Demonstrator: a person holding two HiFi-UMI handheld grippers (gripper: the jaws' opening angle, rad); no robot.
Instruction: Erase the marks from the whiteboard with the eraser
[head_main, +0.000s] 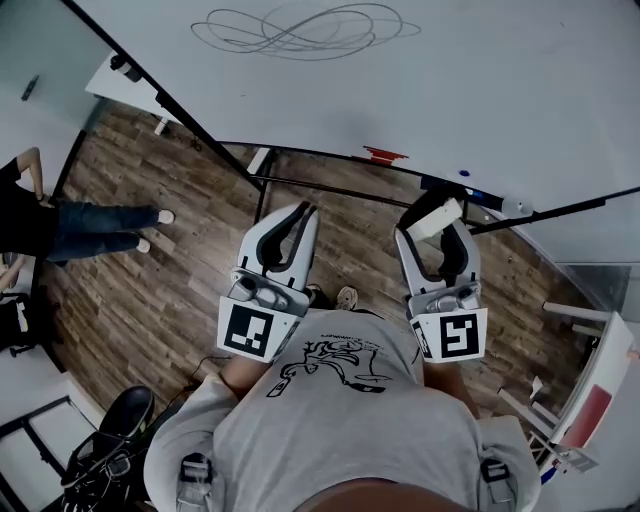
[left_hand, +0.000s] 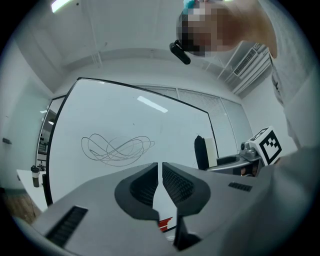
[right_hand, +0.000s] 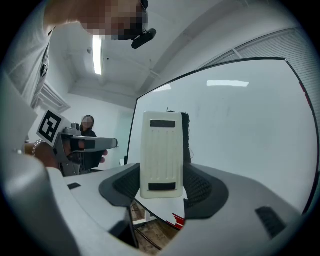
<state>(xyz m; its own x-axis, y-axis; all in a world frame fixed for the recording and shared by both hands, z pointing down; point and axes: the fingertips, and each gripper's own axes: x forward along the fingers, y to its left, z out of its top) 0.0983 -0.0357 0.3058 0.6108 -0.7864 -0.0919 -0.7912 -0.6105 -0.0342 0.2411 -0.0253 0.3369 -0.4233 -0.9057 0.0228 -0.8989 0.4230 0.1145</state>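
Observation:
The whiteboard fills the top of the head view, with looping grey scribbles near its upper edge. The same scribbles show in the left gripper view. My right gripper is shut on the white eraser, a white plastic block with a dark felt side. It is held apart from the board, below the tray. My left gripper is shut with nothing between its jaws, also short of the board.
A red marking and a blue-capped marker lie on the board's tray. The board's stand bars cross the wooden floor. A seated person is at the left. A white cart stands at the right.

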